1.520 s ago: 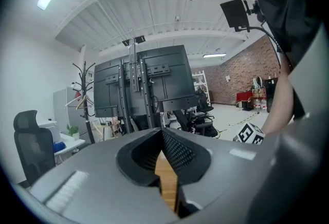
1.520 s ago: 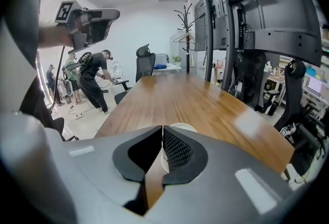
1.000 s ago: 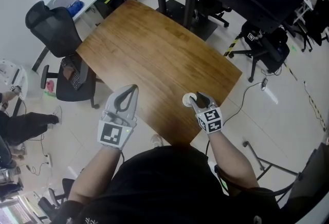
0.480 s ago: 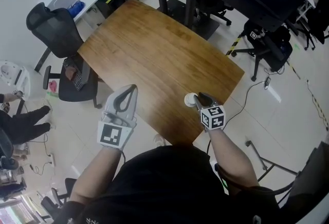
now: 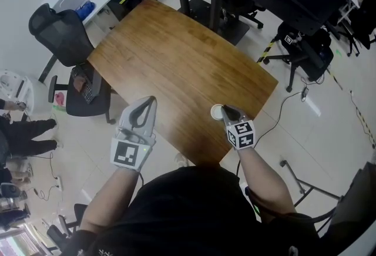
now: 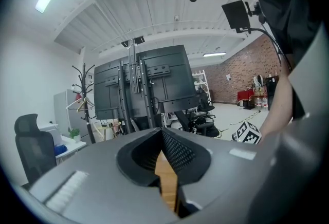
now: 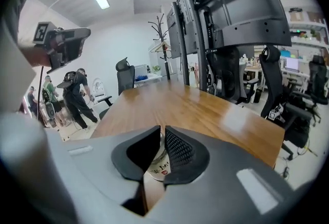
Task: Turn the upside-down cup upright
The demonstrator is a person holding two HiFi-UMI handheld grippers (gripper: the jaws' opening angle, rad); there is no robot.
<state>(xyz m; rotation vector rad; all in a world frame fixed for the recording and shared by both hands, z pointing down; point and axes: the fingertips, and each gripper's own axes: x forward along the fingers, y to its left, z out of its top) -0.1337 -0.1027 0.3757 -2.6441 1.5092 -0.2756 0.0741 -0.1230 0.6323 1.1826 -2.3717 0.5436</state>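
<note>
Surface: wooden surface (image 5: 176, 55), seen whole only in the head view.
Left gripper: left gripper (image 5: 153, 99) off the near left edge, fingers (image 6: 177, 153) pressed together.
Right gripper: right gripper (image 5: 225, 110) at the near right corner, fingers (image 7: 177, 152) closing on the cup's wall, narrower than a second ago.
Cup: white cup (image 5: 217, 111) by the near right corner, unmoved.
Print: red and black marks on the cup, visible only in the right gripper view, too small to read.

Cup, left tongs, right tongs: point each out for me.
cup (image 5: 217, 111), head view, its white top face.
left tongs (image 5: 154, 99), head view, between the tips.
right tongs (image 7: 163, 129), right gripper view, between the tips; closing, cup's wall between them.
</note>
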